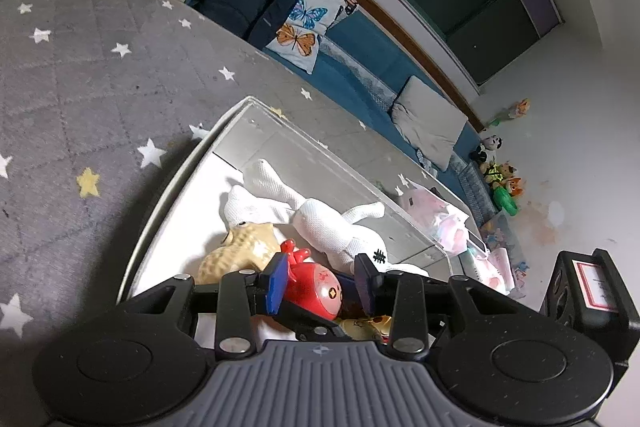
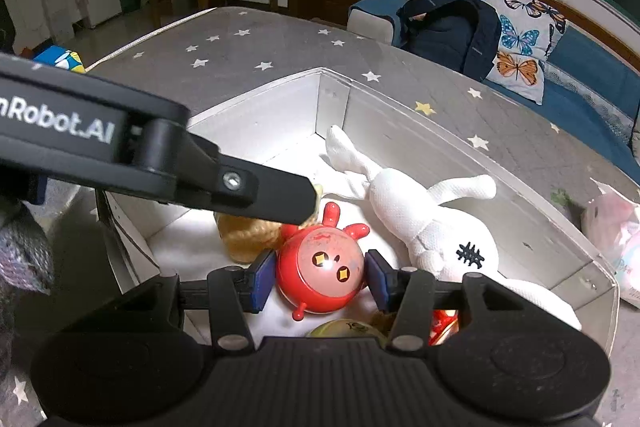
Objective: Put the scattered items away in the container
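A clear-walled container (image 1: 320,147) (image 2: 460,131) sits on a grey star-patterned mat. Inside lie a white plush rabbit (image 1: 332,219) (image 2: 432,219), a tan knitted toy (image 1: 236,255) (image 2: 248,239) and a round red toy (image 1: 316,287) (image 2: 320,267). My right gripper (image 2: 320,277) has its blue pads on both sides of the red toy inside the container. My left gripper (image 1: 320,279) hangs open above the container with the red toy between its fingers, not touching. The left gripper's black arm (image 2: 160,155) crosses the right wrist view.
A pink plastic bag (image 1: 444,223) (image 2: 616,239) lies on the mat beyond the container. A blue couch (image 1: 360,67) holds a dark backpack (image 2: 452,27) and butterfly pillow (image 2: 516,43). Small toys (image 1: 500,179) sit on the floor. More toys (image 2: 352,327) lie under the right gripper.
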`<action>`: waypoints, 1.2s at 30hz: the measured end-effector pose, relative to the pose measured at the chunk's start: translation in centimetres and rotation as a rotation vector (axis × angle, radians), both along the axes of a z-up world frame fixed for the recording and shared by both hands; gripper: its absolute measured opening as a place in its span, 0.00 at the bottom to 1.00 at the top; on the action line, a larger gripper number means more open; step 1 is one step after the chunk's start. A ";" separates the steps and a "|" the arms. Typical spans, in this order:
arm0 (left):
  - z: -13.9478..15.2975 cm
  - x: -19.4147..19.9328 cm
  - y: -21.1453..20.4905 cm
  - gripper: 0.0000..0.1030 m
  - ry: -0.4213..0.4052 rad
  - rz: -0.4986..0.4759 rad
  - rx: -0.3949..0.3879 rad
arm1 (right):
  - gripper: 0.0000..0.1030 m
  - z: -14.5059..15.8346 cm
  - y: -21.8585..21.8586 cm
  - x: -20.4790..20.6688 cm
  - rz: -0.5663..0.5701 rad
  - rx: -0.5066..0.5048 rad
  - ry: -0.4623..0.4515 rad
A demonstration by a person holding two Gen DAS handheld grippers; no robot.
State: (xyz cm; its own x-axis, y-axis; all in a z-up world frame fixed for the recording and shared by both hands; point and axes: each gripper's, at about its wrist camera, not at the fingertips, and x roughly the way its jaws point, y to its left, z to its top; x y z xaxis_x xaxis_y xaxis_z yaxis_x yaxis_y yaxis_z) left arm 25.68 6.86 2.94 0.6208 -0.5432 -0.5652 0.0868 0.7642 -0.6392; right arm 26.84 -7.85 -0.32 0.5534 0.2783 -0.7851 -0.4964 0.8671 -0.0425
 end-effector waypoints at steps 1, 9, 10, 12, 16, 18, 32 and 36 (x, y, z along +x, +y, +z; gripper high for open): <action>0.2 -0.1 0.0 0.38 -0.008 0.002 0.005 | 0.48 0.0 0.0 -0.1 0.000 -0.002 -0.001; 1.0 -1.3 0.1 0.38 -0.039 0.021 0.045 | 0.49 0.5 -0.8 -0.8 -0.003 0.015 -0.020; 1.1 -1.5 0.1 0.38 -0.045 0.023 0.051 | 0.53 0.6 -0.9 -1.0 -0.002 0.020 -0.023; 1.3 -2.0 0.1 0.38 -0.055 0.025 0.067 | 0.56 1.0 -1.1 -1.4 0.005 0.028 -0.036; 1.8 -3.4 0.1 0.38 -0.080 0.025 0.107 | 0.58 2.0 -1.5 -2.8 0.013 0.052 -0.077; 2.1 -4.1 0.3 0.38 -0.093 0.031 0.121 | 0.60 2.6 -1.9 -3.6 0.008 0.067 -0.100; 3.3 -10.4 0.7 0.38 -0.142 0.072 0.206 | 0.83 5.2 -4.4 -10.7 -0.057 0.165 -0.230; 3.4 -12.2 0.3 0.38 -0.159 0.078 0.233 | 0.88 5.3 -4.9 -12.6 -0.079 0.166 -0.256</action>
State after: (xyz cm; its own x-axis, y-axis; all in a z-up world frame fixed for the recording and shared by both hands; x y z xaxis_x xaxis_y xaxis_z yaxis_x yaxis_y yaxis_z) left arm 13.43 7.20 6.29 0.7461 -0.3577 -0.5616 0.1072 0.8969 -0.4290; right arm 14.27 -12.76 4.94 0.7521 0.3390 -0.5652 -0.4186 0.9081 -0.0123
